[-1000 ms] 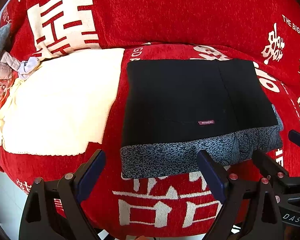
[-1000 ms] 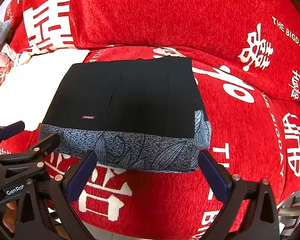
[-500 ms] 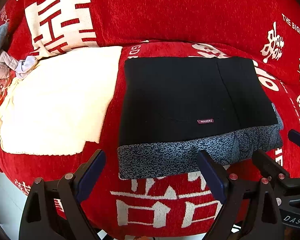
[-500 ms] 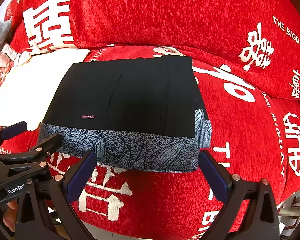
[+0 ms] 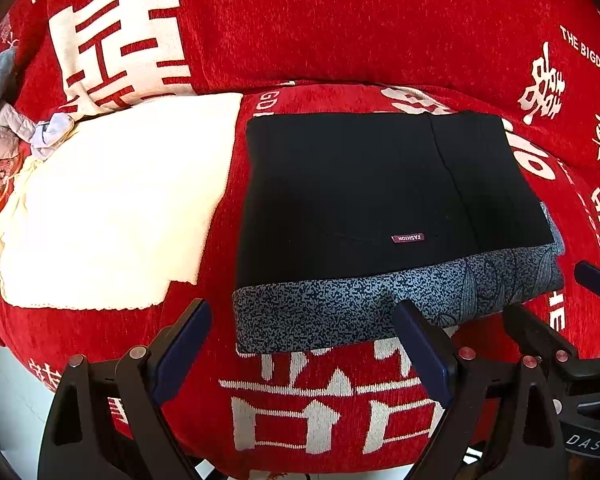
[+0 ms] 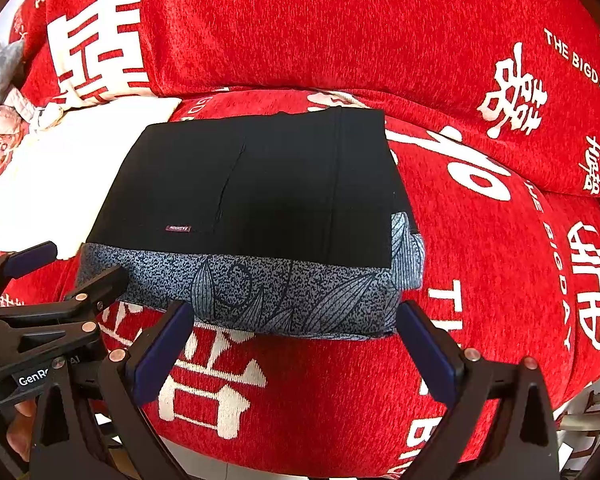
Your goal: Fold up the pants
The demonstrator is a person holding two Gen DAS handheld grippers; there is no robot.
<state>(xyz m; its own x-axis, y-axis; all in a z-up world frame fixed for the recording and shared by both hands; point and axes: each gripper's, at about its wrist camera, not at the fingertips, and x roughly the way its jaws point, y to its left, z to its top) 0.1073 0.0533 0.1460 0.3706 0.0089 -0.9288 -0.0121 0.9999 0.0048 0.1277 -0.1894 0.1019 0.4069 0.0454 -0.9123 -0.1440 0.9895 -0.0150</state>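
Two claws are hovering wide open and empty at the sofa's near edge, the left claw (image 5: 302, 354) and right claw (image 6: 290, 354) both clear of the cloth, suggesting folding is done. Beyond them, the folded black pants (image 6: 260, 184) are resting atop a grey patterned garment (image 6: 260, 296) on the red sofa cover (image 6: 480, 240). Nothing is shifting noticeably from a second ago.
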